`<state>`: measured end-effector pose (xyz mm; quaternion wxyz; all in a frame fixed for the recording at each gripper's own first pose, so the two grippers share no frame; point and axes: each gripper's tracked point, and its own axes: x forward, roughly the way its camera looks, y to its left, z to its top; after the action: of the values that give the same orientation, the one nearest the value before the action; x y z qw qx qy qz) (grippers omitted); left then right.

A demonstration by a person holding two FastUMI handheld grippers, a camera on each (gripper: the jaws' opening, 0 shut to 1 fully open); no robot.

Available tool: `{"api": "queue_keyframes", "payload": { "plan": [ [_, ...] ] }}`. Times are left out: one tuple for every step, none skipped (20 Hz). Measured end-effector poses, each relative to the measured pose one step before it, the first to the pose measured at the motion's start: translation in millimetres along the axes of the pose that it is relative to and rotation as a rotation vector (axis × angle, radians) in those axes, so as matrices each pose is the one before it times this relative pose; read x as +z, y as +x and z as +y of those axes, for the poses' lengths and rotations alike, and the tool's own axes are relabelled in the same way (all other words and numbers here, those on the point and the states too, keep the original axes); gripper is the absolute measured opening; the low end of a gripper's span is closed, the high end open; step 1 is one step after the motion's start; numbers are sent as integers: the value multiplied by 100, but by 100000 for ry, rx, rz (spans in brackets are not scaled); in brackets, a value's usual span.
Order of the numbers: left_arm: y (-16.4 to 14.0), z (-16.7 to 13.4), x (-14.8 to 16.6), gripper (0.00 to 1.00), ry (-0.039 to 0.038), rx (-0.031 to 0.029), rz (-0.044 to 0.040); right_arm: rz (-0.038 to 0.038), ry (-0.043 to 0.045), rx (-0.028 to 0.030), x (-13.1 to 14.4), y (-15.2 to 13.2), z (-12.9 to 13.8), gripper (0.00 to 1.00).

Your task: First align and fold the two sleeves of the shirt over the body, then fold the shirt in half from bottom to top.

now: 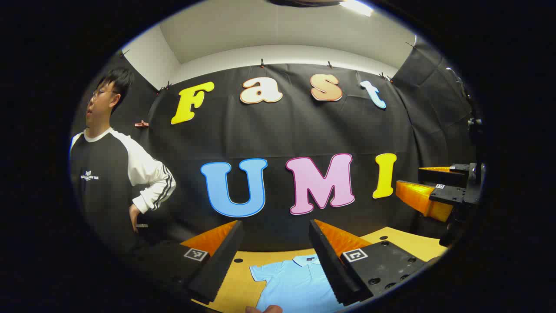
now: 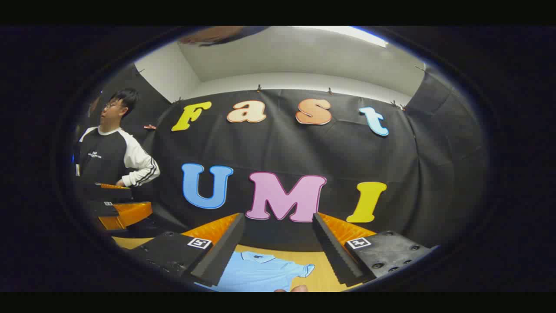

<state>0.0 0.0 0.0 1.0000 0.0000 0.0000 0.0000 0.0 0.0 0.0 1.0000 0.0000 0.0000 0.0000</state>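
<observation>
Shirt flat on table, collar far end, below both grippers; left gripper and right gripper spread wide, empty, each nearest own sleeve.

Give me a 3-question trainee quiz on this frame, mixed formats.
1. True or false: the left gripper is shut on the shirt.
2. The shirt lies on: A) the floor B) the table C) a chair.
3. Fill in: the shirt's sleeves are ___ folded over the body.

Key: 1 false, both grippers are open and hold nothing, the right gripper too. 2 B. 3 not yet; a sleeve lies spread out.
</observation>
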Motion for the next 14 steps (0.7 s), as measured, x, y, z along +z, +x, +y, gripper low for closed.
{"api": "queue_keyframes", "payload": {
  "plan": [
    [-428, 643, 359, 100, -323, 2508, -341, -30, -414, 1312, -56, 231, 447, 95],
    [-236, 587, 274, 99, -383, 2508, -369, 1337, 234, 1236, -511, 209, 398, 98],
    [-291, 609, 462, 98, 207, 1947, -1002, 1479, 1767, 2210, -433, 198, 623, 96],
    [-385, 659, 159, 98, 528, 2101, -673, 988, 2783, 1767, -132, 393, 753, 96],
    [-361, 656, -1, 98, 595, 2010, 53, 851, 3083, 613, -49, 376, 272, 96],
    [-285, 454, -301, 98, 180, 1386, 701, 533, 2546, 404, -107, 416, 277, 96],
    [-362, 364, -90, 98, -169, 806, 864, 738, 1261, -67, -87, 330, 165, 96],
    [-205, 425, 55, 98, -418, 1016, 234, 411, 702, 598, -138, 188, 299, 96],
    [-111, 485, 226, 98, -552, 1300, -492, 439, 593, 1396, -189, -27, 471, 95],
    [-161, 295, 186, 98, -509, 876, -575, 273, 486, 1270, -72, -55, 328, 97],
    [19, -54, 77, 98, -94, 59, -148, -74, 227, 440, 71, -114, 84, 97],
    [-54, -115, -28, 98, 171, -483, -94, -541, 36, 87, 179, -117, -139, 97],
    [-22, -142, 209, 98, 181, -540, -419, -705, -368, 133, 232, -134, -61, 97],
    [-41, -110, 65, 98, -124, -524, -523, -797, -617, 89, 122, -53, -7, 97]
  ]
}}
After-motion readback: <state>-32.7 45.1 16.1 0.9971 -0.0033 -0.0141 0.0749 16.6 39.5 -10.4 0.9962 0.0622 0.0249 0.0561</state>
